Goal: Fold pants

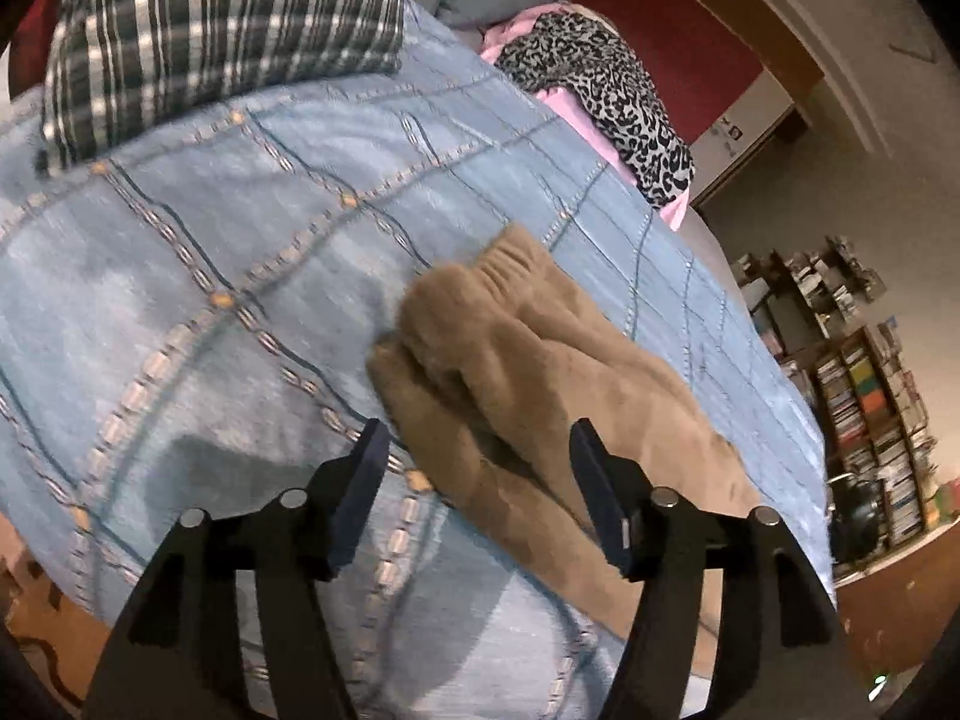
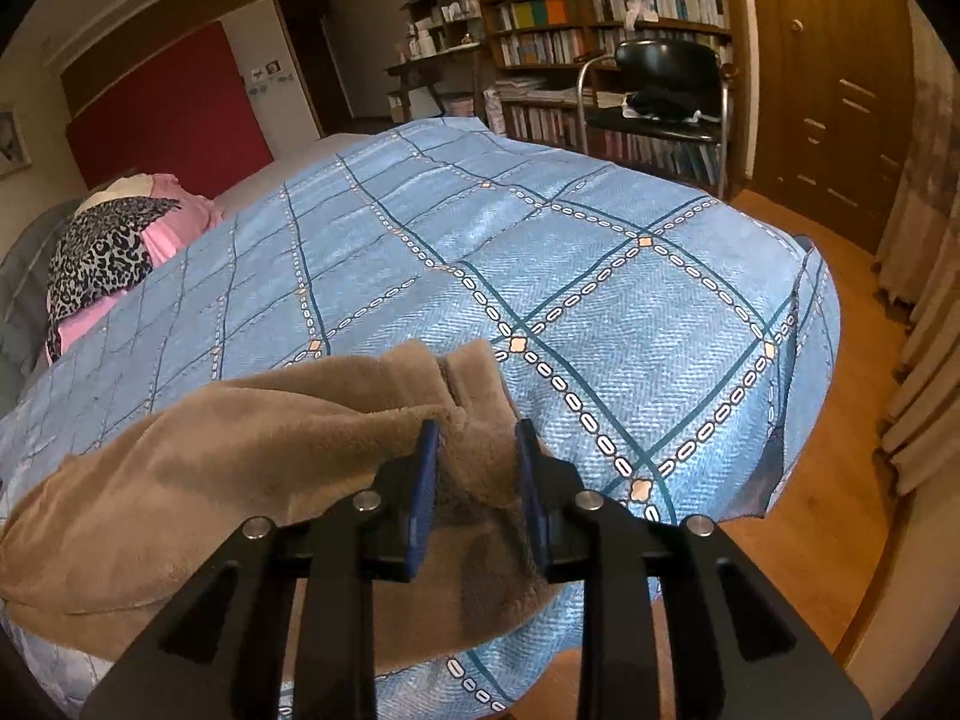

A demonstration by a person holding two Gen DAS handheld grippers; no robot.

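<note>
The tan fleece pants (image 2: 240, 468) are lying on the blue quilted bedspread (image 2: 600, 276) of the bed, near the edge closest to the person, bunched and partly doubled over rather than spread flat. In the left wrist view the pants (image 1: 540, 372) are showing a ribbed band, probably the waistband or a cuff, pointing toward the plaid pillow (image 1: 222, 30) and the leopard-print cloth (image 1: 606, 96) further up the bed.

The right claw (image 2: 477, 456) is gripping a fold of the fleece: its blue fingers (image 2: 423, 480) are pressing in on a thick wad of fabric from both sides, with cloth filling the space between them. The left claw (image 1: 474, 462) is standing wide open, hovering over the near part of the pants with nothing held; one finger is over the bedspread and the other over the fleece. That view is blurred, so the exact height above the cloth cannot be told.

This looks like an early or middle step: one end is pinched and the other is waiting to be taken, with no neat fold visible yet. The next move is probably calling for the left claw to close on a matching edge of the fabric, so both ends can be lifted and drawn taut together. The fleece is thick and soft, so a deep bite through every layer would be needed to stop a layer slipping out.
</note>
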